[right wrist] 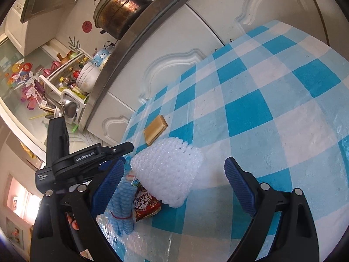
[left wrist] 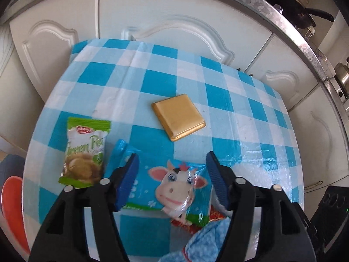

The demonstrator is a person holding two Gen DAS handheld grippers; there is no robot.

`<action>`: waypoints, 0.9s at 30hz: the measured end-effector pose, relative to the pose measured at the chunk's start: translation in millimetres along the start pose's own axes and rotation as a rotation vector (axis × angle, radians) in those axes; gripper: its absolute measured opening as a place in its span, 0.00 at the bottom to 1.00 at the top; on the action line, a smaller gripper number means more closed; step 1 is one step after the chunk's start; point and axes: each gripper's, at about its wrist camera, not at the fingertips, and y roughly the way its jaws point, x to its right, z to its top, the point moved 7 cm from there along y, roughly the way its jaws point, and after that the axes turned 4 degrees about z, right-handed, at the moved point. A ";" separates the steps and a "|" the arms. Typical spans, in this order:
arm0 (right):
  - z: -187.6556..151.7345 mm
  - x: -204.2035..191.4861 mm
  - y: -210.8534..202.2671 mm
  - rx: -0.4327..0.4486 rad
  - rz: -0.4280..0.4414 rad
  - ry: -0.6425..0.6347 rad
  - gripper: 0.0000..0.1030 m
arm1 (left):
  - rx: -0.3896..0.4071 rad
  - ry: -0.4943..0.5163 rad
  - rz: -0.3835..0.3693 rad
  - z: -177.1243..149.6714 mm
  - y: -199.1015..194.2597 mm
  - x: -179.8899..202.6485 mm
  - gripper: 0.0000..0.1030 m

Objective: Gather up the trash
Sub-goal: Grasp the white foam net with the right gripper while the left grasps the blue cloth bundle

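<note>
On the blue-checked tablecloth [left wrist: 240, 113] lie a gold square wrapper [left wrist: 178, 118], a green pea snack packet [left wrist: 86, 150] and a blue wrapper with a cartoon cow [left wrist: 172, 185]. My left gripper [left wrist: 172, 156] hovers over the cow wrapper, open, with its pads clear of it. Near its right finger lie a red wrapper [left wrist: 216, 218] and a blue foam net [left wrist: 207, 240]. My right gripper [right wrist: 174, 161] stands open around a white foam net [right wrist: 170, 174] without touching it. The blue foam net [right wrist: 122, 207] and the red wrapper [right wrist: 146, 205] lie by its left finger.
White cabinet doors [left wrist: 152, 11] stand close behind the table. The counter above holds a black pan [left wrist: 290, 2] and a metal pot [right wrist: 120, 6]. An orange object [left wrist: 13, 207] sits past the table's left edge. A black device [left wrist: 331, 207] stands off to the right.
</note>
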 end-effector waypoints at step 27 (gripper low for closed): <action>-9.5 -25.1 30.3 -0.091 -0.091 -0.226 0.46 | 0.012 -0.120 -0.140 -52.5 -37.2 -10.6 0.84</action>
